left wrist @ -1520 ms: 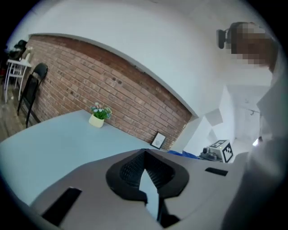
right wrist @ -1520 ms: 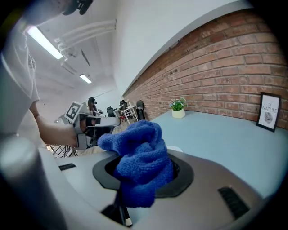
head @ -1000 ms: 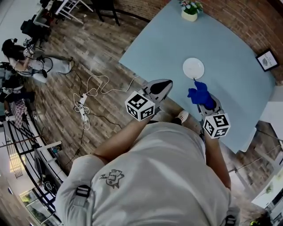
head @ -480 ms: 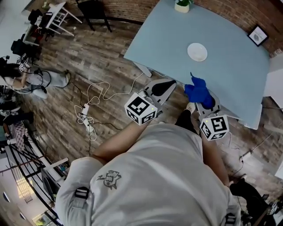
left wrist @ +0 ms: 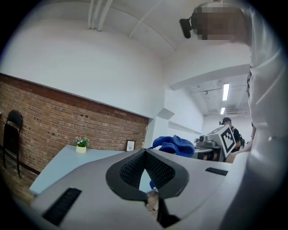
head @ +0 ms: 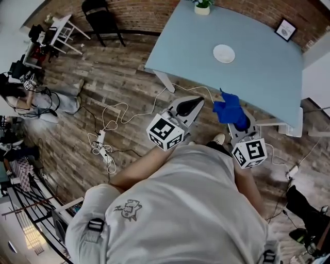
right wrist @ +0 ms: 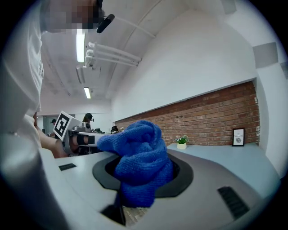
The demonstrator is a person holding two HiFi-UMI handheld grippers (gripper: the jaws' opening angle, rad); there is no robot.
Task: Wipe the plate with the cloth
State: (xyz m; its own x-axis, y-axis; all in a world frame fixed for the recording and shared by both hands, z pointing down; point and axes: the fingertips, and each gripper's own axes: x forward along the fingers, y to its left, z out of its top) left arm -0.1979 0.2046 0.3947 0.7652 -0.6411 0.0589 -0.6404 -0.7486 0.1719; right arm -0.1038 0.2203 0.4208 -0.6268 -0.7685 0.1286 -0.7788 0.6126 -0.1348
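Note:
A small white plate [head: 224,53] lies on the pale blue table [head: 196,46], far ahead of both grippers. My right gripper [head: 229,109] is shut on a bunched blue cloth [head: 229,110], which fills its jaws in the right gripper view as the blue cloth [right wrist: 140,161]. My left gripper [head: 197,102] hangs shut and empty over the wooden floor, short of the table's near edge; its dark pads [left wrist: 145,170] meet in the left gripper view, with the cloth [left wrist: 174,144] beside it at right. Both grippers point level toward the table.
A potted plant [head: 202,6] and a framed picture [head: 285,30] stand at the table's far side by the brick wall. White cables and a power strip [head: 101,136] lie on the floor at left. A black chair [head: 100,15] stands near the wall; a person sits far left.
The table and plate have slid farther away and up in the head view. Both grippers now hang over the floor, off the table's edge. The right still holds the cloth.

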